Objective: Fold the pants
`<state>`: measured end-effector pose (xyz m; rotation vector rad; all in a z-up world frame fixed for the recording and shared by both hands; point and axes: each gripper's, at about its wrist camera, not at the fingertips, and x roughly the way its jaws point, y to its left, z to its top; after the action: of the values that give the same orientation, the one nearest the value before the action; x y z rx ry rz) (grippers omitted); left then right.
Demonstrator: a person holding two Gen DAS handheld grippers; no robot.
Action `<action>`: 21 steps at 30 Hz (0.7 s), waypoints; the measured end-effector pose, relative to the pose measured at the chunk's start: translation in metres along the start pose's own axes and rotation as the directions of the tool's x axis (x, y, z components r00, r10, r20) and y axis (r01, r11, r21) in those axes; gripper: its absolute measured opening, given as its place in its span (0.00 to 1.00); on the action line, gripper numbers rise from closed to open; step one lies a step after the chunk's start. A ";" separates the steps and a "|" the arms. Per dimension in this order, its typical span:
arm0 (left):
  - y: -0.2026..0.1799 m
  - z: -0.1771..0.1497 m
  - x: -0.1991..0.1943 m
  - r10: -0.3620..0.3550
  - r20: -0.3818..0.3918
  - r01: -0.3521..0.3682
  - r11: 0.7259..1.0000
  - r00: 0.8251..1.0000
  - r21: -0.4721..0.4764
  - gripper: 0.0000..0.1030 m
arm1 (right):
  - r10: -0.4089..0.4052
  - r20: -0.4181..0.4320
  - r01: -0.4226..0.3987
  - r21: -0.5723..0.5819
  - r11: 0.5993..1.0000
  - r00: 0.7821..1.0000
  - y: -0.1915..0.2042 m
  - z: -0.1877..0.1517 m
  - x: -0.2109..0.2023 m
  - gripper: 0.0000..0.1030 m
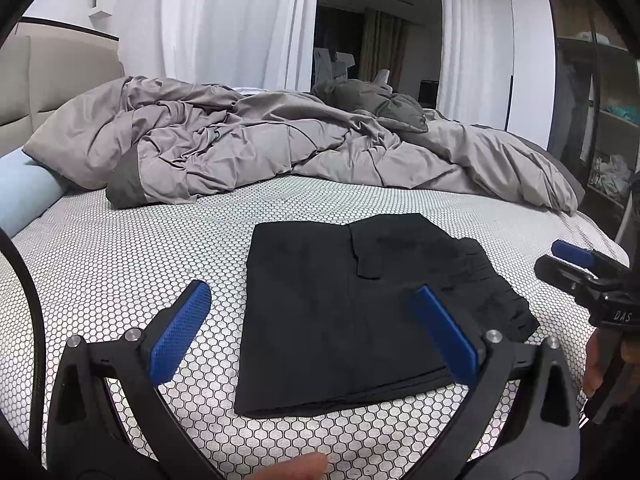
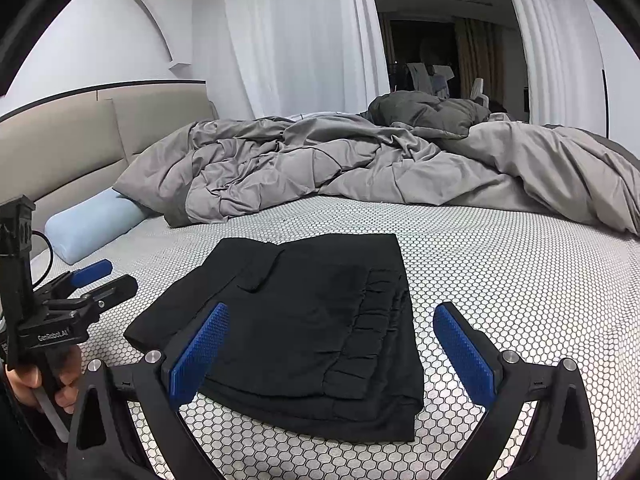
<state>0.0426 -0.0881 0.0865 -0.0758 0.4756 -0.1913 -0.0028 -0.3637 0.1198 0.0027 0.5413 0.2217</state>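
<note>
The black pants (image 1: 340,312) lie folded into a compact rectangle on the honeycomb-patterned bed sheet (image 1: 120,264). My left gripper (image 1: 311,289) hovers open above their near left part, blue pads spread wide, nothing between them. My right gripper (image 1: 551,259) shows at the right edge, beside the gathered waistband. In the right wrist view the folded pants (image 2: 304,320) sit straight ahead, waistband pleats on the right. My right gripper (image 2: 332,309) is open over their near edge and holds nothing. The left gripper (image 2: 118,273) stands off the pants' left side, its handle in a hand (image 2: 36,384).
A crumpled grey duvet (image 1: 240,148) (image 2: 320,168) covers the far half of the bed. A light blue pillow (image 1: 24,188) (image 2: 88,224) lies against the beige headboard (image 2: 80,136). White curtains (image 2: 288,40) hang behind. Open shelves (image 1: 600,128) stand at the right.
</note>
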 end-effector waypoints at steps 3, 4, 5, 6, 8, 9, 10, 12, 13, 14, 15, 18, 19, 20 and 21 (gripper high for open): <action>0.001 0.001 -0.001 -0.001 0.000 0.001 1.000 1.000 -0.005 0.99 | 0.002 -0.007 -0.002 0.001 1.000 1.000 -0.002 0.000 0.000 1.00; 0.001 0.001 0.000 -0.001 0.000 0.001 1.000 1.000 -0.005 0.99 | 0.001 -0.007 -0.001 0.000 1.000 1.000 -0.003 0.000 0.000 1.00; 0.002 0.001 0.000 0.000 -0.001 0.000 1.000 1.000 -0.006 0.99 | 0.002 -0.010 -0.002 -0.003 1.000 1.000 -0.003 0.000 0.001 1.00; 0.001 0.001 0.000 0.002 -0.003 -0.002 1.000 1.000 -0.005 0.99 | 0.000 -0.012 0.000 -0.007 1.000 1.000 -0.003 0.000 0.001 1.00; -0.001 0.000 -0.001 0.007 0.001 -0.007 1.000 1.000 0.003 0.99 | -0.002 -0.019 0.002 -0.015 1.000 1.000 -0.003 -0.001 0.002 1.00; -0.003 0.000 -0.001 0.011 0.002 -0.011 1.000 1.000 0.006 0.99 | -0.004 -0.019 0.003 -0.020 1.000 1.000 -0.003 -0.001 0.002 1.00; -0.004 0.000 0.000 0.015 0.002 -0.015 1.000 1.000 0.011 0.99 | -0.004 -0.020 0.004 -0.024 1.000 1.000 -0.004 -0.001 0.002 1.00; -0.006 -0.001 0.000 0.016 0.001 -0.016 1.000 1.000 0.016 0.99 | -0.004 -0.018 0.003 -0.030 1.000 1.000 -0.003 -0.002 0.002 1.00; -0.009 -0.001 -0.001 0.018 0.001 -0.018 1.000 1.000 0.012 0.99 | -0.003 -0.017 0.003 -0.033 0.999 1.000 -0.003 -0.002 0.002 1.00; -0.010 -0.001 -0.001 0.017 0.002 -0.017 1.000 1.000 0.013 0.99 | -0.004 -0.017 0.003 -0.036 0.999 1.000 -0.003 -0.002 0.002 1.00; -0.011 -0.001 0.000 0.016 0.001 -0.016 1.000 1.000 0.017 0.99 | -0.004 -0.017 0.004 -0.039 0.999 1.000 -0.003 -0.002 0.002 1.00; -0.012 -0.002 0.000 0.015 0.002 -0.015 1.000 1.000 0.027 0.99 | -0.005 -0.020 0.004 -0.046 0.999 1.000 -0.003 -0.003 0.002 1.00; -0.012 -0.002 0.000 0.015 0.001 -0.015 1.000 1.000 0.025 0.99 | -0.004 -0.020 0.003 -0.046 0.999 1.000 -0.003 -0.003 0.002 1.00; -0.012 -0.002 0.000 0.013 0.001 -0.013 1.000 1.000 0.029 0.99 | -0.005 -0.019 0.004 -0.049 0.999 1.000 -0.003 -0.003 0.002 1.00; -0.012 -0.002 0.000 0.012 -0.001 -0.012 0.999 1.000 0.033 0.99 | -0.005 -0.020 0.004 -0.051 0.999 1.000 -0.002 -0.003 0.002 1.00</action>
<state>0.0399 -0.1000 0.0866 -0.0406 0.4736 -0.1872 -0.0017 -0.3658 0.1161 -0.0506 0.5550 0.2308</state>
